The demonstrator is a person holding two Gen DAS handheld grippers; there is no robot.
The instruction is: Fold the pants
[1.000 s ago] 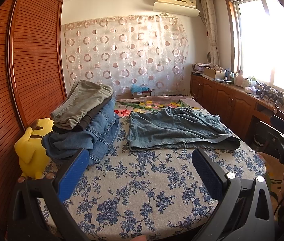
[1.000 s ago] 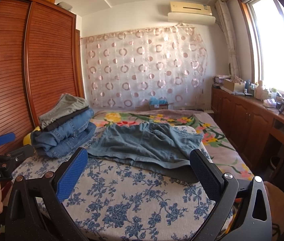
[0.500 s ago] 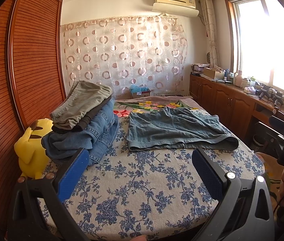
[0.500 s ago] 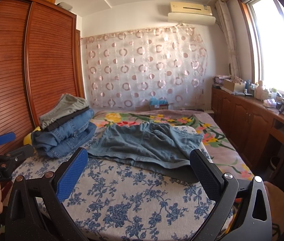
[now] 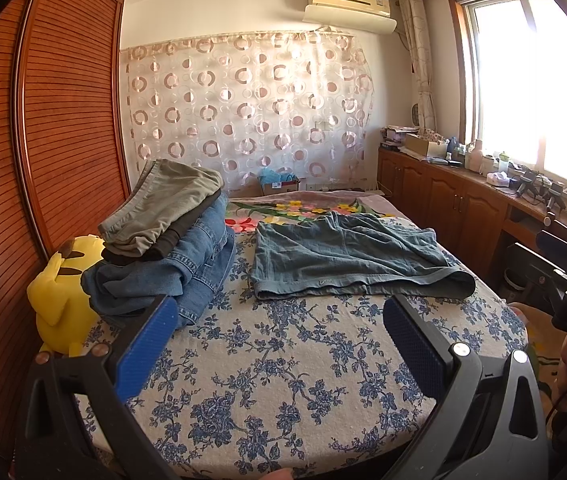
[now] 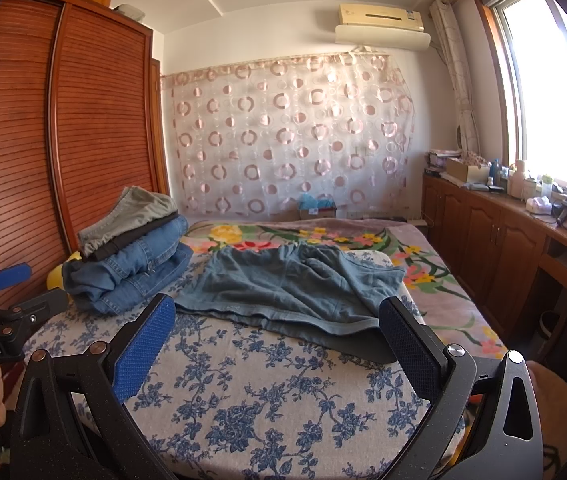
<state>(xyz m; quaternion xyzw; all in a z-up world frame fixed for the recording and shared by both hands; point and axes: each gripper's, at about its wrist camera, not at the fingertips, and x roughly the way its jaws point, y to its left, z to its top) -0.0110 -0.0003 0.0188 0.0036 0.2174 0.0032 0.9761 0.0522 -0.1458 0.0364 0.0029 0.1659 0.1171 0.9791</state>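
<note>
Blue-grey pants (image 5: pixel 347 256) beyond both grippers' spread fingers (image 5: pixel 145 350)

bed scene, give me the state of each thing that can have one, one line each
left gripper: open, empty, above the sheet
right gripper: open, empty, short of the pants
blue-grey pants: spread flat, rumpled, not yet folded
pile of clothes: folded, stacked
yellow plush toy: upright, beside the pile
wardrobe doors: shut
air conditioner: flap shut
patterned curtain: drawn across
</note>
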